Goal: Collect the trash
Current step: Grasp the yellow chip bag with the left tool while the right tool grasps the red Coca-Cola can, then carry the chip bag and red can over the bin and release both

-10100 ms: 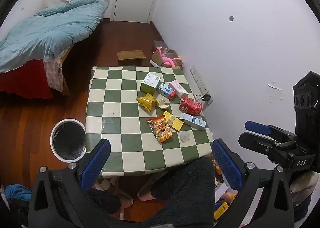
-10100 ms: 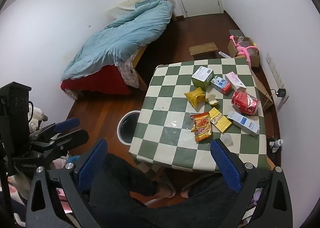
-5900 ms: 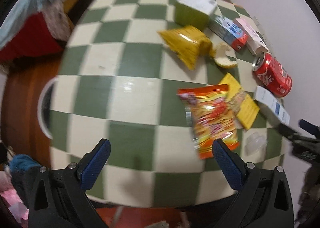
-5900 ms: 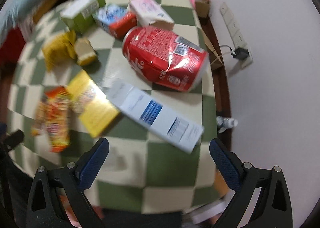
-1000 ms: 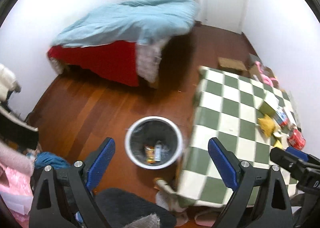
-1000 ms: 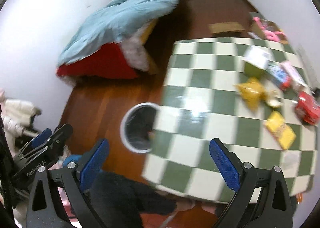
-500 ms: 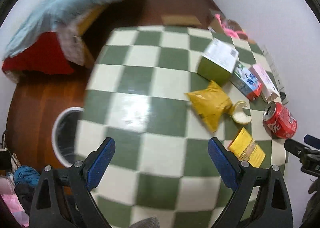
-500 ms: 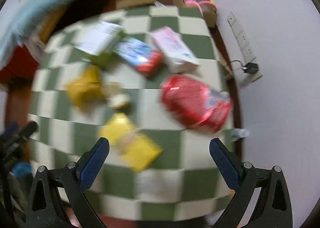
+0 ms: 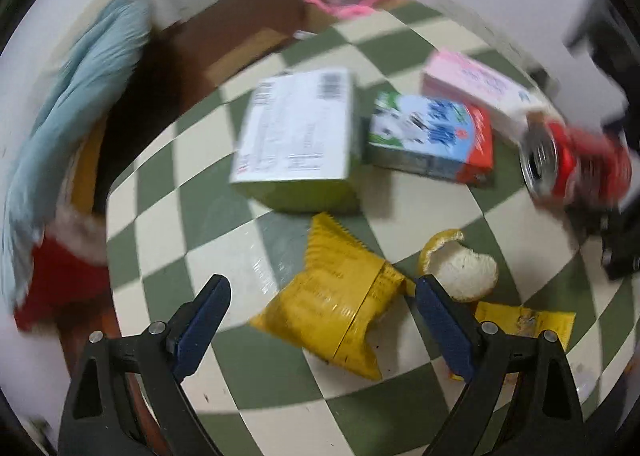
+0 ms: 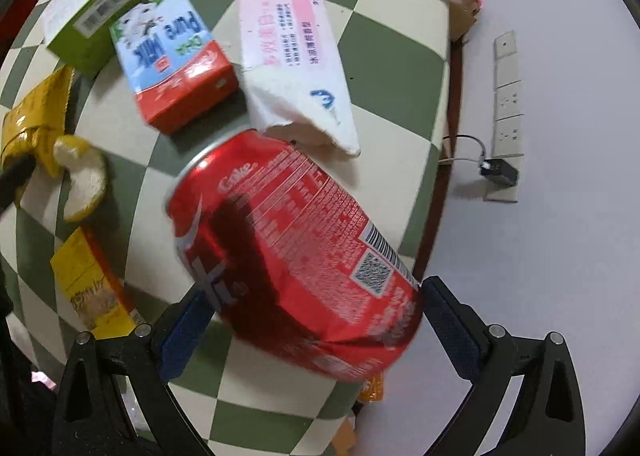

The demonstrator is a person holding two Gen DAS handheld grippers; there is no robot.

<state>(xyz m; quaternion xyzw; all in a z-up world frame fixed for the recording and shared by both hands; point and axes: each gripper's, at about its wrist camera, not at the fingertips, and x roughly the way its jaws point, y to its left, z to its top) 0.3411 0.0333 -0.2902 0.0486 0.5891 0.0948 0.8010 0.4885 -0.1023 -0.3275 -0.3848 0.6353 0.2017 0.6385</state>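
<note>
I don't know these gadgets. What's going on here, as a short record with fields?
Surface: green-and-cream checkered table
Left hand-held gripper: open, over the yellow snack bag
Right hand-held gripper: open, its fingers either side of the red cola can, which lies on its side
Also on table: green box, milk carton, pink box, peel, yellow packet

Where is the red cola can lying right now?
In the right wrist view the red cola can lies on its side between the open right claw's fingers, just below the pink carton.
</note>
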